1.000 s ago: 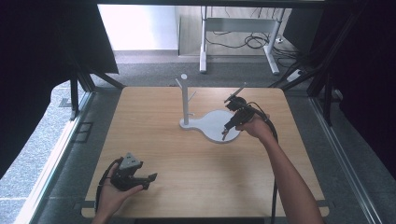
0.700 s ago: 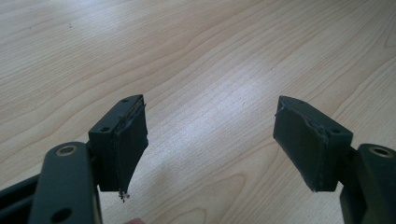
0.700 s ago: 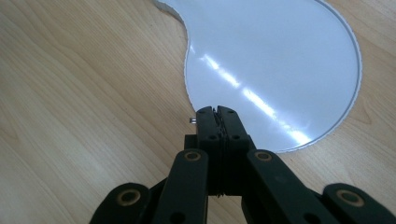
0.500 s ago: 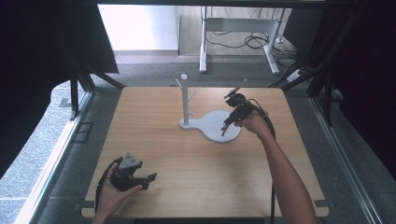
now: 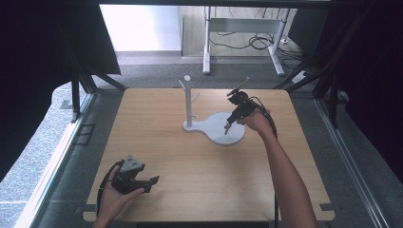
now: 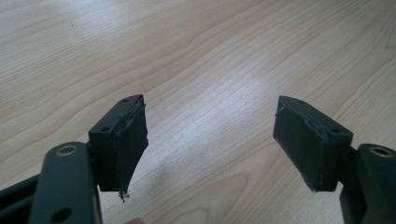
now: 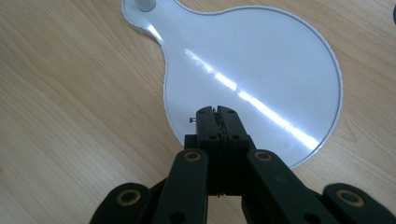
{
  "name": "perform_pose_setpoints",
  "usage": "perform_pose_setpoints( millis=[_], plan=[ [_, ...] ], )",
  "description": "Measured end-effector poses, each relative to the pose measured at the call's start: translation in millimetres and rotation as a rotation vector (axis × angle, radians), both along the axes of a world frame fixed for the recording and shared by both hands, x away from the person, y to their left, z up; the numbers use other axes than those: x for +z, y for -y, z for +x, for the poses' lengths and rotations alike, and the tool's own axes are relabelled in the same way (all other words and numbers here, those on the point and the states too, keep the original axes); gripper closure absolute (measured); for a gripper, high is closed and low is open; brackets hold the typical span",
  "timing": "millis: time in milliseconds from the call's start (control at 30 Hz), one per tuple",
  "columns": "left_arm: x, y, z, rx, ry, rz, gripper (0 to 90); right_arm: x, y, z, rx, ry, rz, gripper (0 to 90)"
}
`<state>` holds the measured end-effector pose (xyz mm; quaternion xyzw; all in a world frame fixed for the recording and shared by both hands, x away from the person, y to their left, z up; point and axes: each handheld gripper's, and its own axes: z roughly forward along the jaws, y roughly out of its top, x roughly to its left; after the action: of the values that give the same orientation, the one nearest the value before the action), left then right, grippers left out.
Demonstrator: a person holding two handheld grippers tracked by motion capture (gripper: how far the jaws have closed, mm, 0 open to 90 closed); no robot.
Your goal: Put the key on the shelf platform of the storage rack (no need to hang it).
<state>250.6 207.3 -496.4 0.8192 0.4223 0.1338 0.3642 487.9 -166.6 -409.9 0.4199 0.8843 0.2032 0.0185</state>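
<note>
high view, one white stand (image 5: 216, 128), right tongs (image 5: 228, 127) closed, left tongs (image 5: 153, 181) open

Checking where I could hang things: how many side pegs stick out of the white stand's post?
2 show: one peg on the post's left near the top, one peg lower right. Another could hide behind.
</note>
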Motion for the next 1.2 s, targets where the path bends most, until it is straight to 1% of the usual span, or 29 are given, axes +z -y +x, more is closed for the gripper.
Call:
perform_pose_setpoints(
  millis=[100,367,500,600,633,800,967,1067,1200],
  plan=[
    [0.2,-0.2,-0.1,0.003,0.0,-0.003,26.3,-2.2,-1.8,3.8,-0.006,-0.002,0.012,89.4],
    [0.3,-1.9,0.2,0.008,-0.001,-0.007,26.3,-12.9,-5.0,12.2,-0.02,-0.011,0.002,89.4],
    [0.4,-2.2,0.2,0.008,0.0,-0.007,26.2,-17.4,-7.0,14.6,-0.028,-0.013,0.003,89.4],
    [0.5,-2.3,0.2,0.008,-0.002,-0.008,26.3,-20.0,-8.1,15.6,-0.03,-0.012,-0.006,89.4],
    [0.6,-2.5,0.1,0.009,0.0,-0.007,26.3,-23.1,-8.9,16.5,-0.03,-0.013,-0.006,89.4],
    [0.8,-3.1,0.2,0.008,0.003,-0.007,26.3,-29.1,-9.2,18.1,-0.042,-0.008,0.003,89.4],
    [0.0,-1.5,0.3,0.004,0.001,-0.004,26.2,-32.9,-6.5,20.3,-0.077,0.012,0.015,89.3],
    [-0.3,-0.6,0.2,0.002,-0.001,-0.002,26.3,-39.5,-6.0,21.9,-0.088,0.006,0.002,89.3],
    [-1.0,-1.3,0.9,0.002,-0.002,-0.002,26.3,-48.0,-4.5,24.2,-0.103,0.0,0.003,89.3]
  ],
)
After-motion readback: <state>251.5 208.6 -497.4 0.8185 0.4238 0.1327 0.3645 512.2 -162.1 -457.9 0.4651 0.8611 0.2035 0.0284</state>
